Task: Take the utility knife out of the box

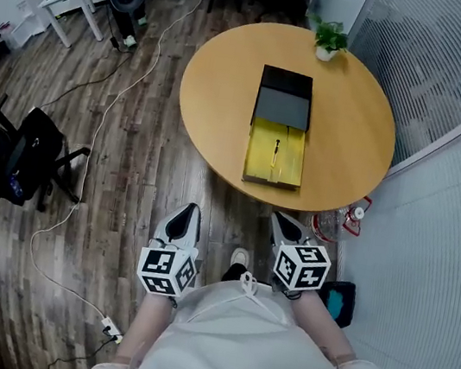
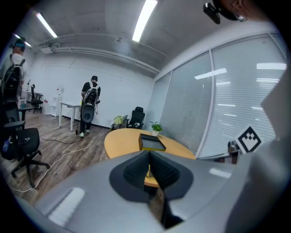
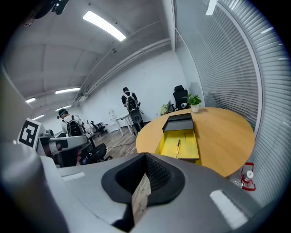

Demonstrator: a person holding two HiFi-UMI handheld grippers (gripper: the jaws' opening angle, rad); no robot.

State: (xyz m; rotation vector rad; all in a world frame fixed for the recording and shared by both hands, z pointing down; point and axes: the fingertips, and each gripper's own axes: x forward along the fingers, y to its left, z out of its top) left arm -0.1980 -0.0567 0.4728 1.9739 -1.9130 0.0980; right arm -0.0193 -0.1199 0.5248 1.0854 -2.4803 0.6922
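Observation:
On the round wooden table (image 1: pixel 345 128) lies an open box (image 1: pixel 275 156) with a yellow inside and its black lid (image 1: pixel 284 96) folded back. The utility knife (image 1: pixel 276 150), thin and dark, rests in the yellow tray; the right gripper view shows the knife (image 3: pixel 178 146) too. Both grippers hang over the floor, short of the table's near edge. My left gripper (image 1: pixel 186 214) is shut and holds nothing, its jaws (image 2: pixel 149 154) pointing at the table. My right gripper (image 1: pixel 283 226) is shut and empty as well, with the box (image 3: pixel 179 144) straight ahead of it.
A small potted plant (image 1: pixel 329 40) stands at the table's far edge. A black office chair (image 1: pixel 7 159) and a white cable (image 1: pixel 101 122) are on the floor at left. A glass wall with blinds (image 1: pixel 458 77) curves along the right. People stand in the background.

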